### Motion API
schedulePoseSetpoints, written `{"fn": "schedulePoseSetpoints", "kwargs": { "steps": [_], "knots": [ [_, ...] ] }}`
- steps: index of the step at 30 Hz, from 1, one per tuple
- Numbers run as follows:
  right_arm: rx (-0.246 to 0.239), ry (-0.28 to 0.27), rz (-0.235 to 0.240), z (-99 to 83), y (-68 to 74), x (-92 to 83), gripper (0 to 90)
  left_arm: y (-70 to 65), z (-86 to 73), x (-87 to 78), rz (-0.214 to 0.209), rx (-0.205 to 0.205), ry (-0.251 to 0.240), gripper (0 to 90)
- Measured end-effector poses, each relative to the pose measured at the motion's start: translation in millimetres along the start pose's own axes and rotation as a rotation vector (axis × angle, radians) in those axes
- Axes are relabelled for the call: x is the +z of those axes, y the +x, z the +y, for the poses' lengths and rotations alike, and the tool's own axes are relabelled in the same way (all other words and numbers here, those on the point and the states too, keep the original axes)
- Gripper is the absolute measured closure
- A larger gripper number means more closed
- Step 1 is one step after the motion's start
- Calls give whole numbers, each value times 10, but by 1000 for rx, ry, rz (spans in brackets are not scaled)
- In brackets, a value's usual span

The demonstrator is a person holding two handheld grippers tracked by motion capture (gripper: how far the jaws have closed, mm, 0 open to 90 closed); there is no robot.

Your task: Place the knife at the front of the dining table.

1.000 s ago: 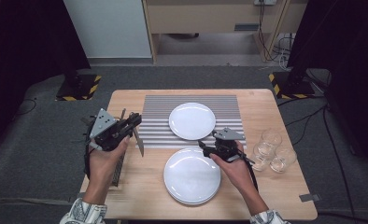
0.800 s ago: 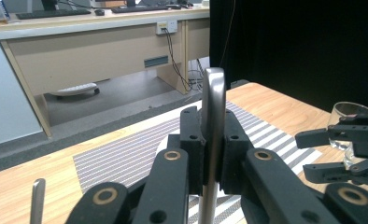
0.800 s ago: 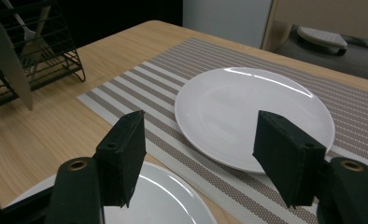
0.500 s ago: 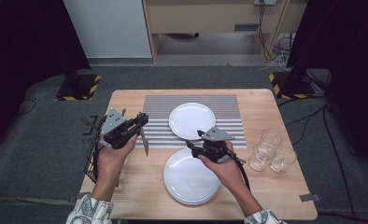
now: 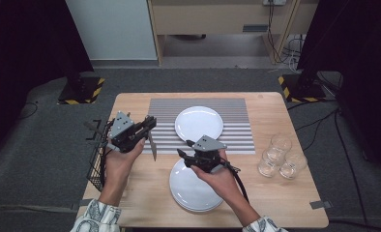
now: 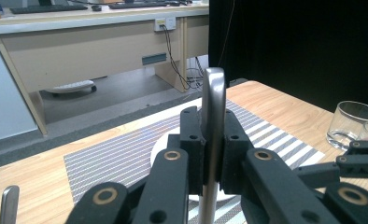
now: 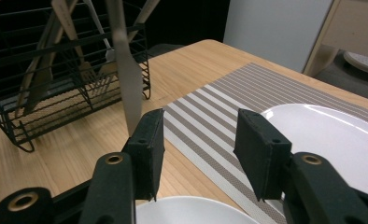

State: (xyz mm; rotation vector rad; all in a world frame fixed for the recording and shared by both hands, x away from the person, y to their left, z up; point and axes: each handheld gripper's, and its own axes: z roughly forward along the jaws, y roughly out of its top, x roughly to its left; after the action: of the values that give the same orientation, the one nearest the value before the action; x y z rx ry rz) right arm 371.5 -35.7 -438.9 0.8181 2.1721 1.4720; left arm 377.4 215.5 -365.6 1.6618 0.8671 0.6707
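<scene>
Between the closed jaws of the left gripper (image 5: pixel 147 126) hangs a knife (image 5: pixel 152 146), blade pointing down above the striped mat (image 5: pixel 237 126). Just right of it, the right gripper (image 5: pixel 184 148) (jaws just narrowing, nothing between them) hovers over the nearer plate (image 5: pixel 193 191), wire basket (image 7: pixel 56 98) beyond.

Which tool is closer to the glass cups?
Right. The right tool hovers over the near plate, nearer the glass cups. The left tool holds a knife across the table.
</scene>
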Motion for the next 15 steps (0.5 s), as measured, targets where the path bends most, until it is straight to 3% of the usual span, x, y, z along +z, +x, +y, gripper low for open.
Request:
{"fn": "schedulePoseSetpoints", "kwargs": {
  "steps": [15],
  "knots": [
    [4, -51, 40, 110, 188, 217, 577, -38, -50, 26, 0, 3, -3, 825]
  ]
}}
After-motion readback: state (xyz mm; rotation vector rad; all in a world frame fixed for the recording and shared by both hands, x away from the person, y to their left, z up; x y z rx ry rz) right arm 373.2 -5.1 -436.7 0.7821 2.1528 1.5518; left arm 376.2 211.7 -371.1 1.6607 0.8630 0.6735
